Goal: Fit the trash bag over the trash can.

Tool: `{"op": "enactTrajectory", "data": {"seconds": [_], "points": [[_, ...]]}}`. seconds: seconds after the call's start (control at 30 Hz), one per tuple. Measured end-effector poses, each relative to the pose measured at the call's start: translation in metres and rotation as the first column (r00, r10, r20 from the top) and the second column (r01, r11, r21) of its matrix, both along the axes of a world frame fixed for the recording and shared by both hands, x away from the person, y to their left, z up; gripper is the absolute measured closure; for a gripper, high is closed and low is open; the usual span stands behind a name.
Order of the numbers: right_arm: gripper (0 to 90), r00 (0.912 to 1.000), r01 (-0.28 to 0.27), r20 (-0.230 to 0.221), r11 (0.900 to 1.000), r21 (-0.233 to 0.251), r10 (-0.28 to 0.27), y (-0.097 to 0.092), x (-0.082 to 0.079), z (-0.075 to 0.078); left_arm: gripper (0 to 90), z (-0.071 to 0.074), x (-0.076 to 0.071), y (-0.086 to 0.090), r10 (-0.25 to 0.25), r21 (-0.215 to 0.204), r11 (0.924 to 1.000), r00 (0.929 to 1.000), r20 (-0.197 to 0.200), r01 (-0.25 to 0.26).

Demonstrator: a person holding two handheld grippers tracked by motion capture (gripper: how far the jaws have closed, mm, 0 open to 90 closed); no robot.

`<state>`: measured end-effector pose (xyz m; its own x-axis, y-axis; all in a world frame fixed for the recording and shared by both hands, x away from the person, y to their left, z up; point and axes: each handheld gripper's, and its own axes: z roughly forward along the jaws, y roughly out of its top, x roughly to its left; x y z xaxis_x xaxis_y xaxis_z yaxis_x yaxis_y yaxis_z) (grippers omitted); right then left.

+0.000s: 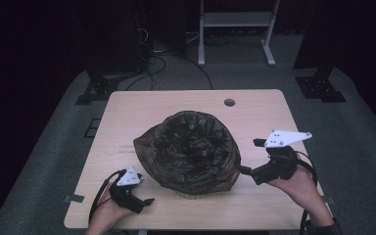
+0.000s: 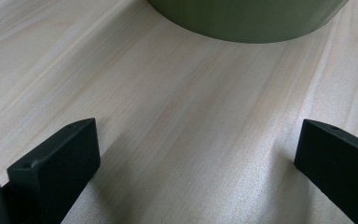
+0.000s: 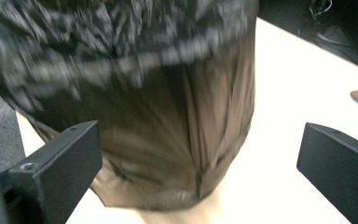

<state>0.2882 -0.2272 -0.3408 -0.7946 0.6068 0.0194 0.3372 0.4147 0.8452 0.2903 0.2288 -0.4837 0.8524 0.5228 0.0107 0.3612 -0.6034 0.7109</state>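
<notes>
The bin (image 1: 191, 188), lined with a dark bag (image 1: 191, 147) folded over its rim, stands between the two claws. The lining step looks nearly finished; the next move likely calls for tugging the bag's skirt down evenly. The right claw (image 1: 247, 170) sits at the bag's side, jaws apart and empty; the left claw (image 1: 147, 200) rests low, jaws apart. The surface (image 1: 254, 110) offers room beyond; its near edge lies just behind both hands.

No text, label or number can be read.
</notes>
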Motion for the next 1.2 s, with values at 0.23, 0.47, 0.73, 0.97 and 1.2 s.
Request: {"op": "enactTrajectory", "data": {"seconds": [0.23, 0.47, 0.73, 0.97, 1.2], "points": [[0.0, 0.9976, 0.033, -0.061, 0.9994, 0.011, -0.032, -0.015, -0.004, -0.042, 0.0, 0.000, 0.000, 0.000, 0.004, -0.004, 1.0000, 1.0000, -0.002, -0.004], [0.0, 0.9929, 0.065, -0.100, 0.9979, 0.003, -0.065, -0.022, -0.008, -0.071, 0.0, 0.000, -0.001, 0.000, 0.005, -0.003, 1.0000, 1.0000, -0.003, -0.005], [0.0, 0.9863, 0.096, -0.131, 0.9944, -0.045, -0.101, -0.024, -0.009, -0.102, 0.0, 0.000, -0.001, 0.000, 0.007, -0.003, 1.0000, 1.0000, -0.002, -0.007], [0.0, 0.9843, 0.096, -0.137, 0.9894, -0.109, -0.111, -0.018, -0.008, -0.121, 0.0, 0.000, -0.001, 0.000, 0.007, -0.003, 1.0000, 1.0000, -0.002, -0.007], [0.0, 0.9851, 0.094, -0.128, 0.9822, -0.163, -0.115, -0.007, -0.005, -0.132, 0.0, 0.000, -0.001, 0.000, 0.006, -0.004, 1.0000, 1.0000, -0.002, -0.006]]}}
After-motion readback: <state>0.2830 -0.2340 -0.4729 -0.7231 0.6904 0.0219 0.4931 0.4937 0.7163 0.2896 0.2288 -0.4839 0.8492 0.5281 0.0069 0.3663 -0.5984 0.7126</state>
